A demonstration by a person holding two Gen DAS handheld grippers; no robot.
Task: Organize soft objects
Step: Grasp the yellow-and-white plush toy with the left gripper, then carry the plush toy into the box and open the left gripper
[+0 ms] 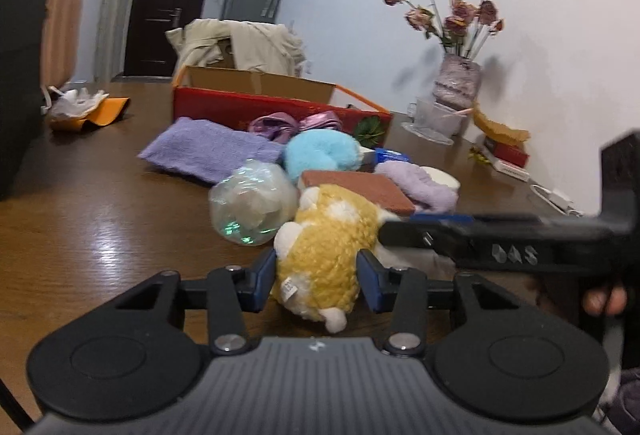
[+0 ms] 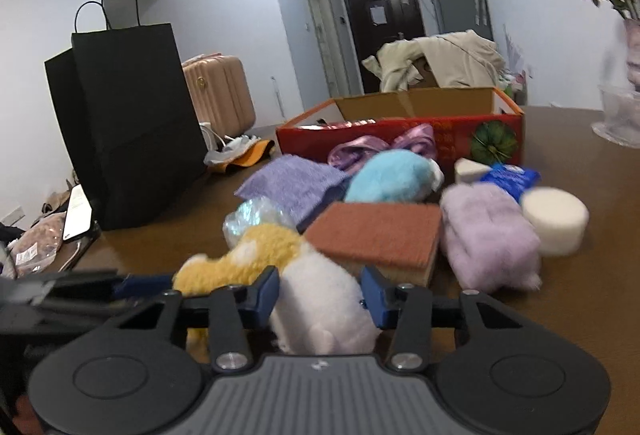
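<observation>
While our left gripper clamps the plush toy's yellow end, our right gripper pinches its white end; the toy sits on the table, nearest of the pile before the red box.

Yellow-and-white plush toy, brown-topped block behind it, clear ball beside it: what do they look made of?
Yellow-and-white plush toy: looks like curly synthetic pile over soft stuffing; sewn-in tag visible.
Brown-topped block: probably a sponge, rough matte rust-brown scouring face over a tan foam layer at the edge.
Clear ball: seems glossy transparent plastic film, crinkled, with glints; pale contents unclear.
</observation>
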